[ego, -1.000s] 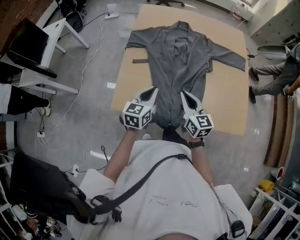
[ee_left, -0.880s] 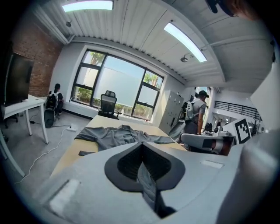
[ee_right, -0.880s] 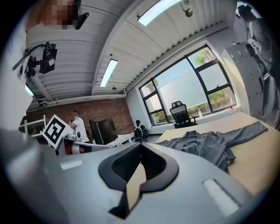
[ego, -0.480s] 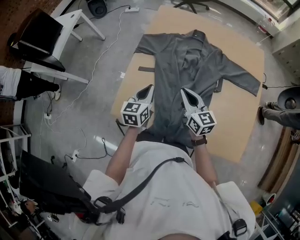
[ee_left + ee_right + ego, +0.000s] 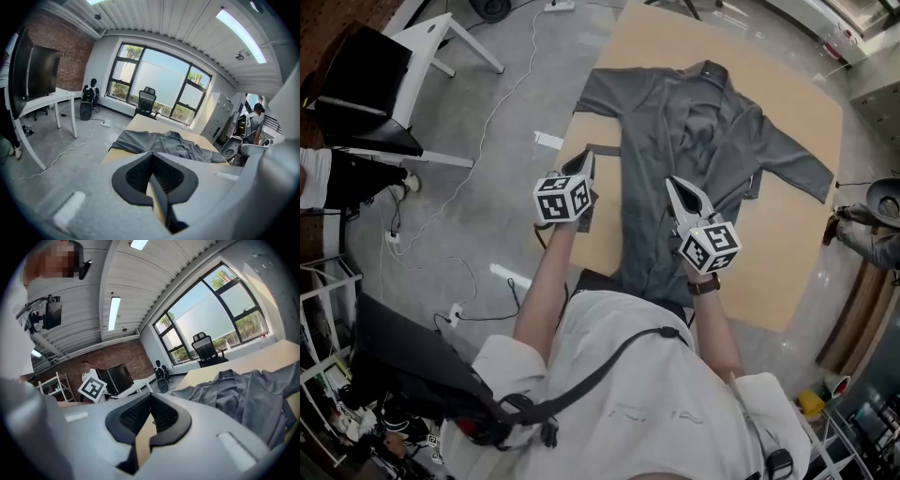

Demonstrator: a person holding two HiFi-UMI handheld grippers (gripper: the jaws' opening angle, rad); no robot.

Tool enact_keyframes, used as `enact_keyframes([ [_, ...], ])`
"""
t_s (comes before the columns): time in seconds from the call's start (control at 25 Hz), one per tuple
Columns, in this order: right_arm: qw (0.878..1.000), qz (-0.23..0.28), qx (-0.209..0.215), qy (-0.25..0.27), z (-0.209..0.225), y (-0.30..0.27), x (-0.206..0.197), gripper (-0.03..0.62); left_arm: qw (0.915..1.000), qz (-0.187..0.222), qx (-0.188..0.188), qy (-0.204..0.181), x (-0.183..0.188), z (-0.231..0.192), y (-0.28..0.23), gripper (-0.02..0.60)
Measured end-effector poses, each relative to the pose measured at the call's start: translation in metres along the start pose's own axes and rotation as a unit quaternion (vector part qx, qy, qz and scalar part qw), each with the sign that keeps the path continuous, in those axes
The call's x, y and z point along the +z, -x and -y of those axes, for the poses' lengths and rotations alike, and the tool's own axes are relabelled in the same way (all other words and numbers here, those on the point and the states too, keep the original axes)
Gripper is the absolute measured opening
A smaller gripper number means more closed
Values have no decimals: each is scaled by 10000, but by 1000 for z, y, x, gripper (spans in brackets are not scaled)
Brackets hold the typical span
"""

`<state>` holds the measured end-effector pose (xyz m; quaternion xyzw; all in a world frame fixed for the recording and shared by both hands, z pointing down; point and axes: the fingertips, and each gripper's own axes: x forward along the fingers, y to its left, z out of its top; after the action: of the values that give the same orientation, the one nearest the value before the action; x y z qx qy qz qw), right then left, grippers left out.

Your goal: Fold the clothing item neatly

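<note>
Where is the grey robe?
The grey robe lies spread on the tan table, head view centre, right of the left tongs, beneath the right tongs.

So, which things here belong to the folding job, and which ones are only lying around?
For the job: grey garment, spread on the tan table; left gripper and right gripper, both shut, empty.
Just lying about: white desk, dark monitor, floor cable, black bag.
</note>
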<state>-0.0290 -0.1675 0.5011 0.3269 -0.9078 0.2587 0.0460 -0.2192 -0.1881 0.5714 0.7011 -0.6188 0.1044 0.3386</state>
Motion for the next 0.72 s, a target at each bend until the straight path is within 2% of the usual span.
enact_keyframes([
  [0.2,9997,-148,-202,-6,3,-21,-7,6,9979,-391,224,460,-2,-57,-45,2],
  [0.28,9993,-218,-293,-17,5,-27,-9,6,9962,-541,158,666,-6,-69,-64,47],
  [0.36,9989,-291,-379,-15,8,-29,-11,6,9940,-645,70,881,-11,-75,-82,66],
  [0.52,9983,-381,-449,30,12,-40,-13,6,9904,-660,1,1215,-10,-87,-112,127],
  [0.6,9980,-426,-456,35,13,-46,-14,6,9913,-613,-3,1161,-6,-92,-126,162],
  [0.72,9978,-499,-444,46,14,-55,-15,6,9957,-602,169,683,1,-102,-144,202],
])
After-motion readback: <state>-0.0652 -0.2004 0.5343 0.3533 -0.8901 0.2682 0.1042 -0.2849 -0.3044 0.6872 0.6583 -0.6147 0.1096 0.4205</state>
